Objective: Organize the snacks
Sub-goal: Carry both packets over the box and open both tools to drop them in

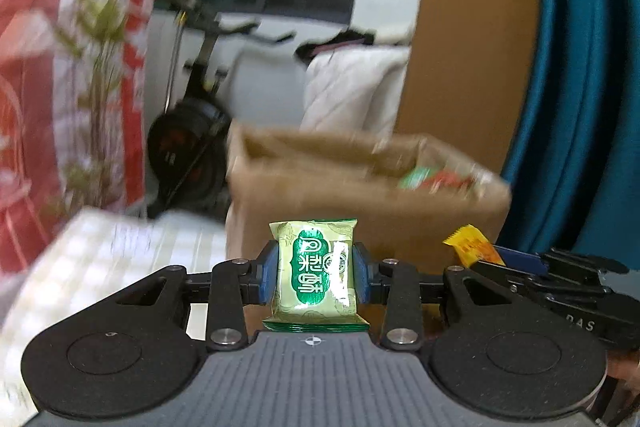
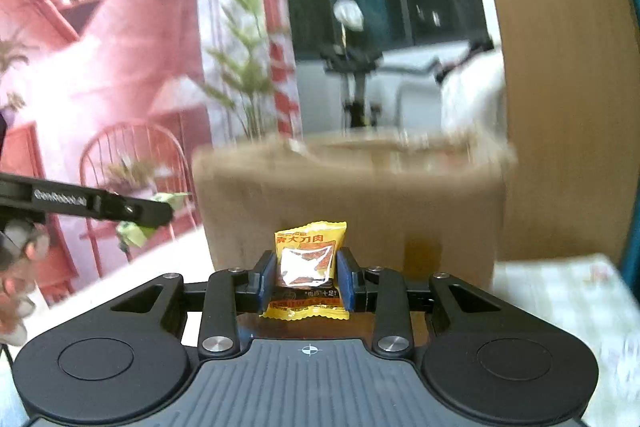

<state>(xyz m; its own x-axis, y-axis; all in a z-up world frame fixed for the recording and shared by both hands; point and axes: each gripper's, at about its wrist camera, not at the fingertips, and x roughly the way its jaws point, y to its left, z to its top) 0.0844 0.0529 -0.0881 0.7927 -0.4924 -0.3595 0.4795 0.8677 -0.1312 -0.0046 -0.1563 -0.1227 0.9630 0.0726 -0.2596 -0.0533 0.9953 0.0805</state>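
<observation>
While L fingers (image 1: pixel 315 273) pinch green packet (image 1: pixel 314 273), R fingers (image 2: pixel 306 277) pinch yellow packet (image 2: pixel 308 267).

The cardboard box (image 1: pixel 360 195) stands open-topped straight ahead, its near wall blocking any level approach, snacks (image 1: pixel 436 179) filling one corner.

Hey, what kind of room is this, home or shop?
Probably a lived-in home room: a black exercise bike, white bedding or laundry piled up, and a checked tablecloth under the brown cardboard box.
</observation>
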